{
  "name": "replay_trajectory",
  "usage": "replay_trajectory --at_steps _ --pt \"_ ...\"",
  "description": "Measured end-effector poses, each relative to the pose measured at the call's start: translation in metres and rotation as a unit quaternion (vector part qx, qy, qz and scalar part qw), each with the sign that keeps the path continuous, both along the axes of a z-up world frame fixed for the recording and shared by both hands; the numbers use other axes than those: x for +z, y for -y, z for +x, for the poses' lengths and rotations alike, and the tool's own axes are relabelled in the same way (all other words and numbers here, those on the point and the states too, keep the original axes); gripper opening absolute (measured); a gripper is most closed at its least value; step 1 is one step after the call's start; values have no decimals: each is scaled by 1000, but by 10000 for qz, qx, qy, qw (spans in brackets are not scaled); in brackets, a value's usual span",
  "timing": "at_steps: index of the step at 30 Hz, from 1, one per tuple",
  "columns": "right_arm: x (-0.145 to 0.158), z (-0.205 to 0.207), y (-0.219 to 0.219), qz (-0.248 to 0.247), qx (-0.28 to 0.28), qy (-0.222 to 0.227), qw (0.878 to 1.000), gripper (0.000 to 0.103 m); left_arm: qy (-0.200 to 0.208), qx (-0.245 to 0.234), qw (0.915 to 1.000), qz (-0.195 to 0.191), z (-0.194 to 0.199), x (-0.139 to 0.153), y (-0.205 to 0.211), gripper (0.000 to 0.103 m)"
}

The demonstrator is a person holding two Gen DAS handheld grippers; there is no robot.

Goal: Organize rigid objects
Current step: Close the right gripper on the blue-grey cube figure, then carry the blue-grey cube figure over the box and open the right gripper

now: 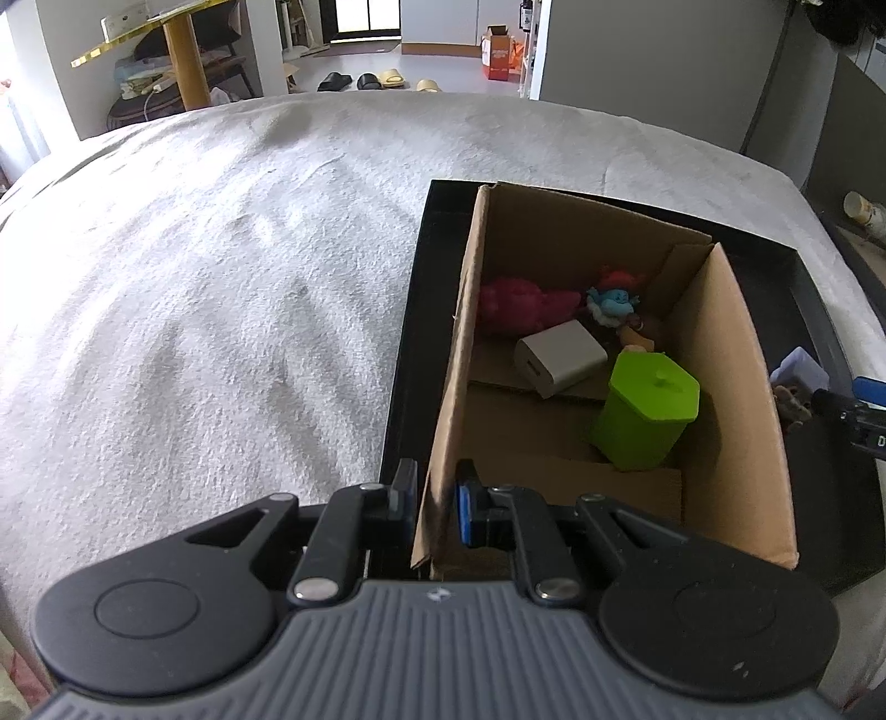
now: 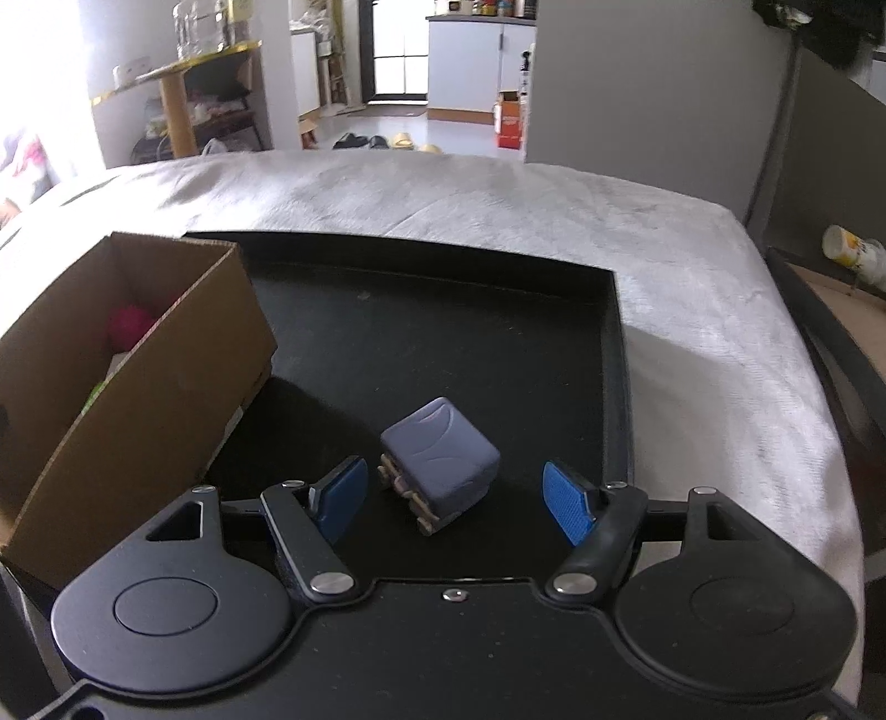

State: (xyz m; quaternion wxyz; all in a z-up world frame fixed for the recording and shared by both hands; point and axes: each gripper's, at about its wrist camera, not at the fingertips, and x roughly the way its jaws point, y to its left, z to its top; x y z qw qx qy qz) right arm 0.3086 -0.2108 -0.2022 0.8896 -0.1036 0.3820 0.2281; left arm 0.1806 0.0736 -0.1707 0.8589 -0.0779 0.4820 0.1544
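Observation:
A cardboard box stands in a black tray on a white cloth. In it lie a green lidded cup, a white charger block, a pink plush toy and a blue-and-red figure. My left gripper is shut on the box's left wall. In the right wrist view the box is at left, tilted. A purple-grey cube on small brown pieces lies on the tray. My right gripper is open, its blue pads either side of the cube, not touching.
The white cloth covers the surface around the tray. A yellow-white bottle lies off to the right. A wooden stand, shoes and an orange carton are on the floor beyond the far edge.

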Motion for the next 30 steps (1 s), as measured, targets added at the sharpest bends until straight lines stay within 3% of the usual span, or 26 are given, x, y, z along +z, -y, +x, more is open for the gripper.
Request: replay_trajectory --at_steps 3,16,17,19,30 --pt "-7 8 -3 -49 15 -21 10000 65 -38 -3 10000 84 2 0 3 13" --pt "-20 22 -2 79 -111 130 9998 64 -88 21 9997 231 2 0 8 14" --pt "-21 22 -1 133 -110 111 9998 62 -89 22 9997 228 2 0 8 13" --pt "-20 21 2 320 -18 26 9995 38 -86 40 9998 190 2 0 7 13" --pt "-5 6 6 7 -92 -90 9999 38 5 29 10000 -7 -1 1 1 13"
